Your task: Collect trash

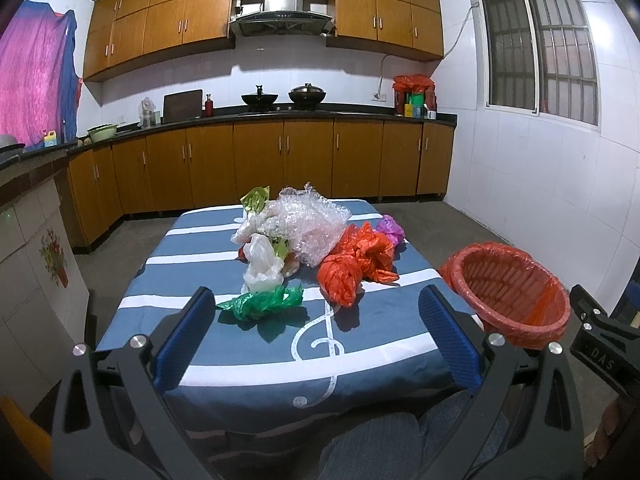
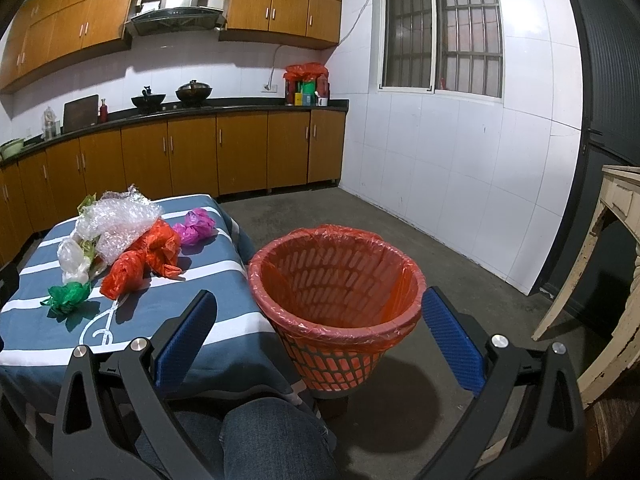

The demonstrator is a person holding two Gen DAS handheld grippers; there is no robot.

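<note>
A pile of trash lies on the blue striped tablecloth (image 1: 224,344): a green plastic bag (image 1: 264,303), a white bag (image 1: 262,264), bubble wrap (image 1: 308,220), orange bags (image 1: 356,264), a purple bag (image 1: 390,229) and a yellow-green wrapper (image 1: 254,199). A red basket lined with an orange bag (image 2: 340,276) stands on the floor right of the table. My left gripper (image 1: 316,320) is open and empty, just short of the green bag. My right gripper (image 2: 320,320) is open and empty, in front of the basket. The pile also shows in the right wrist view (image 2: 120,248).
Kitchen cabinets (image 1: 280,160) and a counter with woks run along the back wall. A worn cream table (image 2: 616,240) stands at the right. My knees (image 2: 276,440) are under the near table edge. The right gripper's body (image 1: 604,332) shows beside the basket.
</note>
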